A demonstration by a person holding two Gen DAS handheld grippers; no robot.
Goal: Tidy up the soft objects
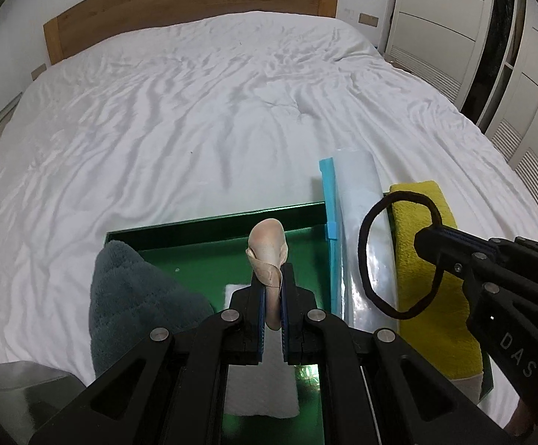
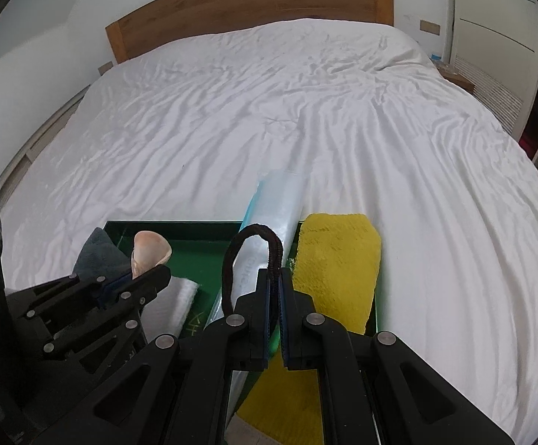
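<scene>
My left gripper (image 1: 272, 278) is shut on a beige soft pad (image 1: 267, 248) and holds it upright above the green tray (image 1: 213, 222); it also shows in the right wrist view (image 2: 149, 250). My right gripper (image 2: 274, 278) is shut on a black hair tie (image 2: 251, 259), whose loop hangs over a clear zip bag (image 2: 272, 200) with a blue slider. The right gripper (image 1: 430, 239) and hair tie (image 1: 365, 259) show at the right of the left wrist view. A yellow towel (image 2: 337, 259) lies on the tray's right side.
A grey-blue towel (image 1: 135, 293) sits at the tray's left and a white folded cloth (image 2: 178, 300) inside it. The tray rests on a white rumpled bed (image 1: 194, 111) with a wooden headboard (image 1: 191, 3). White wardrobes (image 1: 454, 18) stand to the right.
</scene>
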